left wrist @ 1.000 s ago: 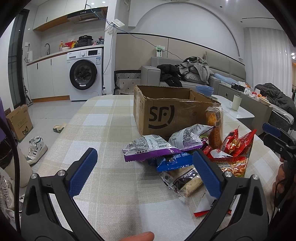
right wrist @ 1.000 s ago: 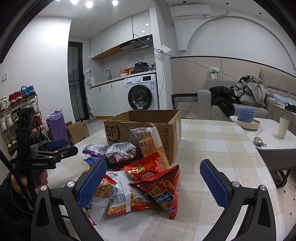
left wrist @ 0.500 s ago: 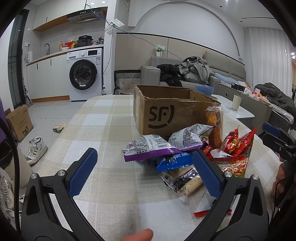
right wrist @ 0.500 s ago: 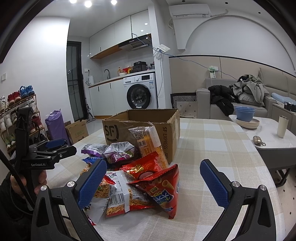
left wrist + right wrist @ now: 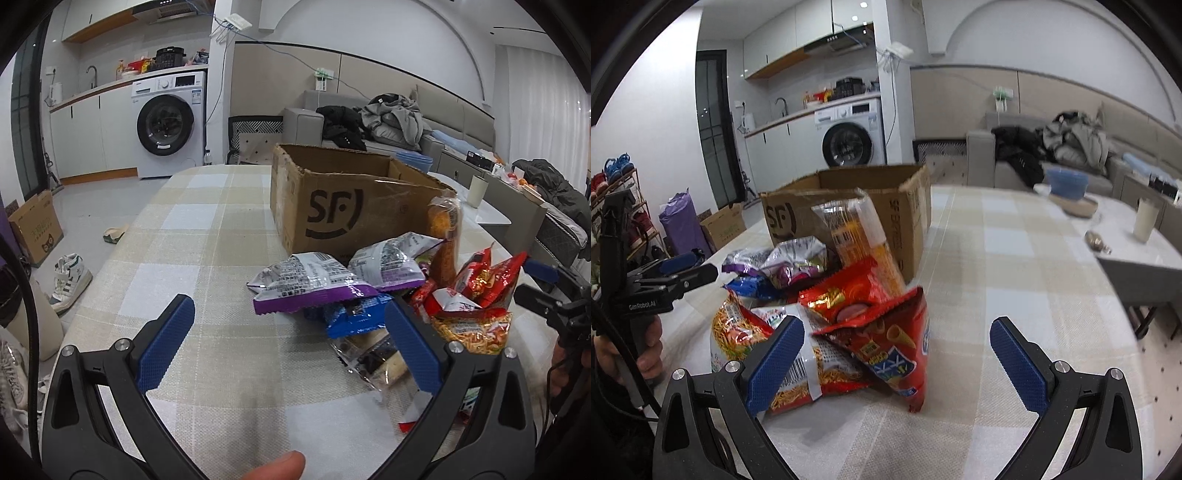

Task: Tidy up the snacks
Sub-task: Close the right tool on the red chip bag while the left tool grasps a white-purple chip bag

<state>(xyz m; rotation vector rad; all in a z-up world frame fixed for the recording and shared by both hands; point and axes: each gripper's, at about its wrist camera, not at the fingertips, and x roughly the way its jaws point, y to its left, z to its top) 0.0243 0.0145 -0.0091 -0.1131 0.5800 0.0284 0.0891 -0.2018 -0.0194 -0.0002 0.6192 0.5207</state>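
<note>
A pile of snack bags lies on the checked tablecloth in front of an open cardboard box (image 5: 343, 210) (image 5: 886, 206) marked SF. In the left wrist view a purple-edged bag (image 5: 306, 284) and a blue bag (image 5: 351, 317) lie nearest; my left gripper (image 5: 291, 343) is open just short of them, holding nothing. In the right wrist view a red cone-snack bag (image 5: 894, 347) stands in front, with a noodle snack bag (image 5: 798, 365) beside it and a tall orange stick bag (image 5: 857, 236) leaning on the box. My right gripper (image 5: 897, 369) is open, its fingers either side of the red bag without touching it.
A white side table (image 5: 1119, 240) with a cup (image 5: 1145, 221) and blue bowl (image 5: 1067, 184) stands right of the table. A sofa (image 5: 388, 122) with clothes is behind. Bare tablecloth (image 5: 192, 236) stretches left of the box. A fingertip (image 5: 277, 465) shows at the bottom edge.
My right gripper has moved forward and dipped toward the red cone-snack bag, which now looks larger between its fingers. The left gripper has barely moved.
</note>
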